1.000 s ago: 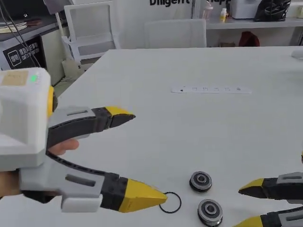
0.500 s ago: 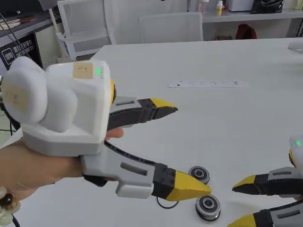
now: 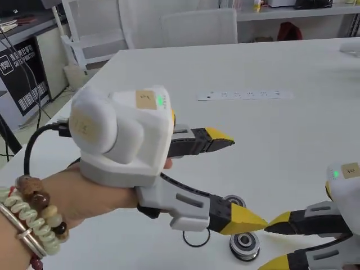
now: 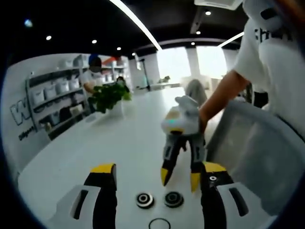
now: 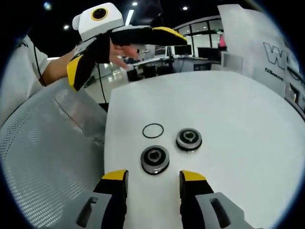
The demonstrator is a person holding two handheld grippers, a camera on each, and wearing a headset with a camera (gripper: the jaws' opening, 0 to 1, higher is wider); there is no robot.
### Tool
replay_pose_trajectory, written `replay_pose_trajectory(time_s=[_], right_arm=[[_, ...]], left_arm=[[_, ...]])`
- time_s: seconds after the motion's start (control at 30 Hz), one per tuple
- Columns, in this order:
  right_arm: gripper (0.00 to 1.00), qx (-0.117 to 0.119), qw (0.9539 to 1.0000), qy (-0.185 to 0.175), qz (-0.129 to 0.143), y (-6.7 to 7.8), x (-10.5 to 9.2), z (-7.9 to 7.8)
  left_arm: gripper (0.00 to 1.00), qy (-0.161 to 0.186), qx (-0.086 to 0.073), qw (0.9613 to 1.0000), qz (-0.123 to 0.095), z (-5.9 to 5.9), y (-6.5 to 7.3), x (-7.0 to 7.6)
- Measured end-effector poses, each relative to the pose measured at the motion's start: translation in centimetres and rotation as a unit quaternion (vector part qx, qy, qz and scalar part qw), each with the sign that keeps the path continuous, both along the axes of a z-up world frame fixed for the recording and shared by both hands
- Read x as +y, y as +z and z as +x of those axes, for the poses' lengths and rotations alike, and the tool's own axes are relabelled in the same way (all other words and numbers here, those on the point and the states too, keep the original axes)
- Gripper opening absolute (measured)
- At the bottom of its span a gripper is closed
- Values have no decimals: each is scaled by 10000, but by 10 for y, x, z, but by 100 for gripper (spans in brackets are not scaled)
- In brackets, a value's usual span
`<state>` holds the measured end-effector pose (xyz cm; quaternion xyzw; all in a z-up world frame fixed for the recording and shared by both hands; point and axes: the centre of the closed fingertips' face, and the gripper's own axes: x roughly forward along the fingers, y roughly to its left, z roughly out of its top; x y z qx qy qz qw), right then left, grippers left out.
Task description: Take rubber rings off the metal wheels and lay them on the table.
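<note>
Both claws are open and empty. The left claw (image 3: 239,180) hovers above the desk (image 3: 292,140), and the right claw (image 5: 153,176) faces the nearer metal wheel (image 5: 155,159). One rubber ring (image 5: 143,130) lies loose near the second wheel (image 5: 189,139). It would be best to pin the wheel with one claw and peel its dark rim off with a single tip of the other.

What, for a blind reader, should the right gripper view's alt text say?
Two metal wheels and a loose rubber ring lie on a white table ahead of the open right gripper. The left gripper hangs open above them.
</note>
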<state>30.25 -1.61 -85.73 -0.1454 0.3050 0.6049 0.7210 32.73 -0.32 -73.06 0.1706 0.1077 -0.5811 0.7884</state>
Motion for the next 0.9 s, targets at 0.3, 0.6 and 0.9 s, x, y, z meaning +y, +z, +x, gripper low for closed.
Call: replay_pose_trajectory(time_s=[0.3, 0.6, 0.9], right_arm=[[36, 21, 10000, -64, 17, 0, 0, 6], [33, 51, 9999, -100, 76, -1, 4, 8], [31, 86, 9999, -106, 77, -5, 9, 7]], left_arm=[[61, -160, 45, 9994, 307, 3, -29, -9], [49, -1, 276, 9991, 335, 3, -61, -8], [30, -94, 445, 9963, 734, -7, -93, -4]])
